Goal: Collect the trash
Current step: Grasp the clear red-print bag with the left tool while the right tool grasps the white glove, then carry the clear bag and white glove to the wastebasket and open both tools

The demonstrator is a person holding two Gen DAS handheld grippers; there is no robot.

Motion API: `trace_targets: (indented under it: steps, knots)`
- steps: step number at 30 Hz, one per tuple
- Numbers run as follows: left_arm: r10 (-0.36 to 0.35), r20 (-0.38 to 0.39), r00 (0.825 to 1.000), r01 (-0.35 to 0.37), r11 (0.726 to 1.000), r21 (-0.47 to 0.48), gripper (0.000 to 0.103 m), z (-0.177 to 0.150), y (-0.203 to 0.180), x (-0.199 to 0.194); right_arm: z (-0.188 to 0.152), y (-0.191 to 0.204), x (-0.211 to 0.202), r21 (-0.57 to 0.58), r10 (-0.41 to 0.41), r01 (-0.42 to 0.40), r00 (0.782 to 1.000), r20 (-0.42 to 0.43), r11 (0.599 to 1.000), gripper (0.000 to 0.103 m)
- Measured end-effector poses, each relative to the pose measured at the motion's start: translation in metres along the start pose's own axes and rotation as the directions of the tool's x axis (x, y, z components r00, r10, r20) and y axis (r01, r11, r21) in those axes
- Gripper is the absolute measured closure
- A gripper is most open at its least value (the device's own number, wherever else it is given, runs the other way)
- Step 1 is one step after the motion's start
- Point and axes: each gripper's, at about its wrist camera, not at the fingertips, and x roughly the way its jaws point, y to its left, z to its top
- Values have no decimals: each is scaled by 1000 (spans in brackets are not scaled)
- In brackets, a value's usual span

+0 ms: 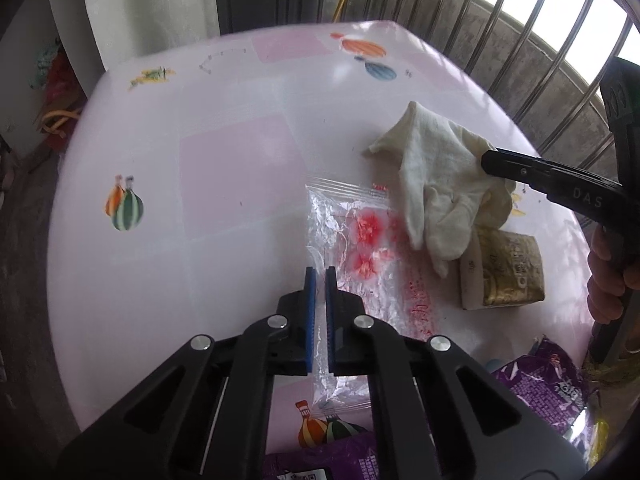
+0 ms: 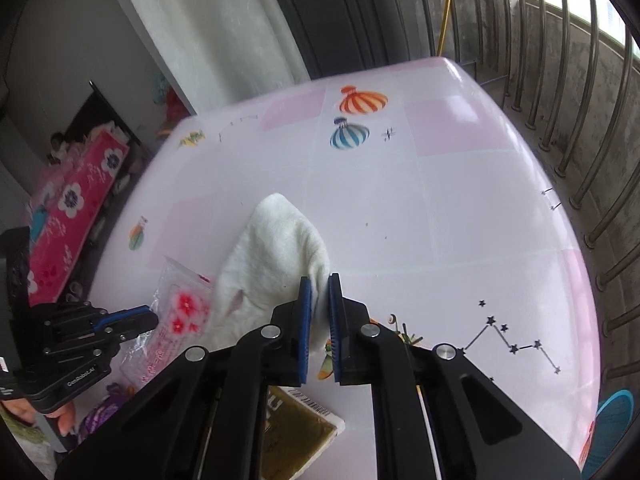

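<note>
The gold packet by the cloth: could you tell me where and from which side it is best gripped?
Grip the gold packet by its thin near edge, coming low from the person's side. It lies flat on the table, and the white cloth held by the right gripper overhangs its far end.

"DAS" stands in raised letters on the right hand-held gripper (image 1: 490, 162); "GenRobot.AI" is printed on the left hand-held gripper (image 2: 154, 319). Red print on the clear bag (image 1: 352, 264) is unreadable.
</note>
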Motion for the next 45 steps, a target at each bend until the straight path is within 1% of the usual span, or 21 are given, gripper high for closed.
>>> trace_targets:
  steps: [5, 9, 13, 19, 25, 32, 36, 41, 42, 44, 45]
  knots:
    - [36, 65, 997, -38, 999, 35, 101, 3, -8, -23, 6, 0, -23, 12, 28, -28, 998, 57, 1000, 94]
    - [60, 131, 990, -68, 996, 58, 102, 6, -14, -49, 10, 4, -44, 12, 49, -50, 993, 105, 999, 94]
    - [62, 182, 981, -74, 996, 58, 103, 8, -18, -72, 11, 6, -66, 14, 69, -72, 987, 146, 997, 94]
    - [75, 255, 964, -95, 993, 67, 103, 10, -27, -106, 9, 10, -102, 9, 93, -97, 974, 205, 995, 95]
    - [61, 322, 945, -91, 993, 80, 103, 3, -43, -144, 1, 7, -145, 11, 114, -121, 958, 264, 993, 94]
    - [-7, 383, 924, -42, 992, 120, 103, -10, -79, -184, -22, -6, -201, 26, 119, -135, 934, 335, 990, 94]
    - [-60, 409, 910, -9, 986, 165, 103, -19, -111, -204, -42, -24, -239, 55, 101, -132, 916, 387, 990, 94]
    - [-142, 414, 899, 45, 971, 237, 103, -25, -161, -212, -76, -56, -288, 120, 44, -110, 890, 454, 987, 94]
    - [-164, 410, 897, 58, 964, 259, 103, -26, -175, -211, -87, -68, -300, 145, 20, -99, 884, 468, 984, 95]
    - [-202, 394, 897, 84, 952, 296, 103, -26, -200, -208, -98, -84, -311, 181, -14, -84, 877, 480, 980, 94]
    - [-225, 381, 897, 101, 943, 318, 103, -27, -217, -206, -107, -95, -320, 208, -44, -68, 873, 487, 976, 94]
